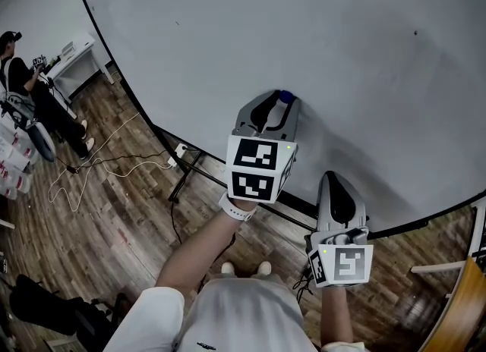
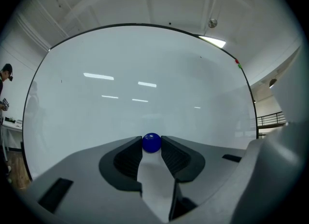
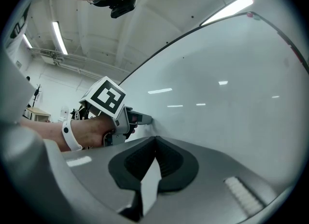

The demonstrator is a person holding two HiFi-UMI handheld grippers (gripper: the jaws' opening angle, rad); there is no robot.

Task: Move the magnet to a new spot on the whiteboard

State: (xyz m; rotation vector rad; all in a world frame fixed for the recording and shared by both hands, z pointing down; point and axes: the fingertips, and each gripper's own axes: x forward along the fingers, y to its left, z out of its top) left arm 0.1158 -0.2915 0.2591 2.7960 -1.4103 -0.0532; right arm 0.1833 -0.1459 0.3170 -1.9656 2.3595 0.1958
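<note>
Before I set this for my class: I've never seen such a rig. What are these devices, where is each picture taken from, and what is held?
A person holds a two-jaw gripper in each hand. One picture comes from a camera on the person's head, looking down; the other two come from cameras riding on the grippers. The left gripper has its jaws closed on a small blue magnet on the whiteboard. The right gripper hovers near the board, jaws together, empty.

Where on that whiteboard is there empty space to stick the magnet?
Nearly the whole whiteboard is bare, above and to both sides of the magnet. It's crowded only near the lower edge, where the left claw and right claw sit.
</note>
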